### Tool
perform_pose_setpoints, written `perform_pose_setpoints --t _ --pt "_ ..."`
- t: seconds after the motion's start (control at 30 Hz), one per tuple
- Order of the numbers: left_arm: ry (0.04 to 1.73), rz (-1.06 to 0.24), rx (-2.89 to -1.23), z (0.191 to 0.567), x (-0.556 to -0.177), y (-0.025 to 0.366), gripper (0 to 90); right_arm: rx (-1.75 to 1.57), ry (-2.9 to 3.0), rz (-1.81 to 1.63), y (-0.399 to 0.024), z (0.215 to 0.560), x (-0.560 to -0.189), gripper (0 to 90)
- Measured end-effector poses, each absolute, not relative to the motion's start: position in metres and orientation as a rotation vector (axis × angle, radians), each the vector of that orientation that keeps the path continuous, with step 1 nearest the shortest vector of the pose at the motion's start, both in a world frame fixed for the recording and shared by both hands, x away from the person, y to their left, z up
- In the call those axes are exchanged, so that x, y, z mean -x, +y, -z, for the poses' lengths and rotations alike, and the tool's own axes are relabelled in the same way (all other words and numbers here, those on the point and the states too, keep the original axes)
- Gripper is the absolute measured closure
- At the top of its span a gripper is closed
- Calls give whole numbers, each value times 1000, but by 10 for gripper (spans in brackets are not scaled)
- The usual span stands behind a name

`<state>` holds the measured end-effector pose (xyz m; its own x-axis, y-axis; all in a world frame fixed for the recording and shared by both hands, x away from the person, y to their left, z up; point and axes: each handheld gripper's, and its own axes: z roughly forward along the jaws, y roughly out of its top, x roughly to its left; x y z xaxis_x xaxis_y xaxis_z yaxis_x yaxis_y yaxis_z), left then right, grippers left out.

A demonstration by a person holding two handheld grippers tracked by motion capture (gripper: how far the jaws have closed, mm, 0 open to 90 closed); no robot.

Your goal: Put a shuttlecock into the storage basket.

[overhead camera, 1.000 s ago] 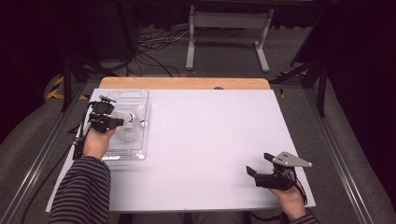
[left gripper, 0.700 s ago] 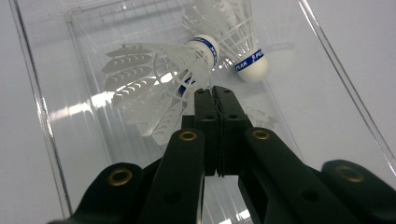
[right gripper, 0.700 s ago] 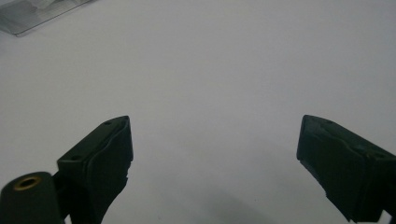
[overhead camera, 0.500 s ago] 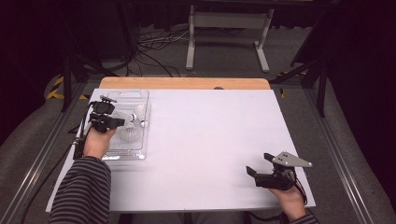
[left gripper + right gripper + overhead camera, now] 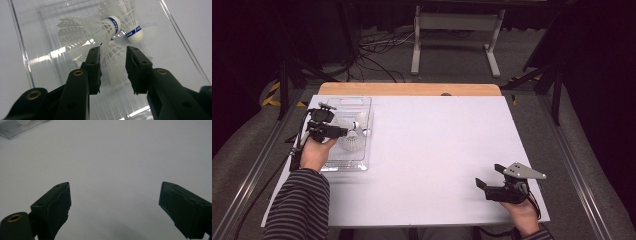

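A clear plastic tray (image 5: 362,165) lies at the table's left and holds white feathered shuttlecocks (image 5: 354,145). My left gripper (image 5: 343,129) hovers over the tray, and its jaws have just been opening. In the left gripper view, two shuttlecocks (image 5: 82,32) with blue-banded white corks (image 5: 137,35) lie ahead of the left gripper (image 5: 113,67). A third shuttlecock's feather skirt (image 5: 115,65) sits in the gap between the pads, which do not press on it. My right gripper (image 5: 488,176) rests open near the table's front right, and the right gripper (image 5: 115,202) has bare white tabletop between its jaws.
The white tabletop (image 5: 437,145) stretches between the two hands, with a wooden strip (image 5: 412,89) along its far edge. A corner of the tray (image 5: 20,127) shows far off in the right gripper view. Cables and a stand's legs (image 5: 452,45) lie on the floor beyond the table.
The left gripper's jaws have parted a little over the tray. Both hands stay where they were.
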<state>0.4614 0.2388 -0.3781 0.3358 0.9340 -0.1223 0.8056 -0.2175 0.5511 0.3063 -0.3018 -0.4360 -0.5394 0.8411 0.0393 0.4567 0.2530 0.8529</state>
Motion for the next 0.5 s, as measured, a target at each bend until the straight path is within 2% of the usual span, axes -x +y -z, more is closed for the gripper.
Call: perform_pose_setpoints --t 0.5 --pt "1527 -333 -2080 378 -459 236 471 -1181 2103 -1210 -302 436 -306 110"
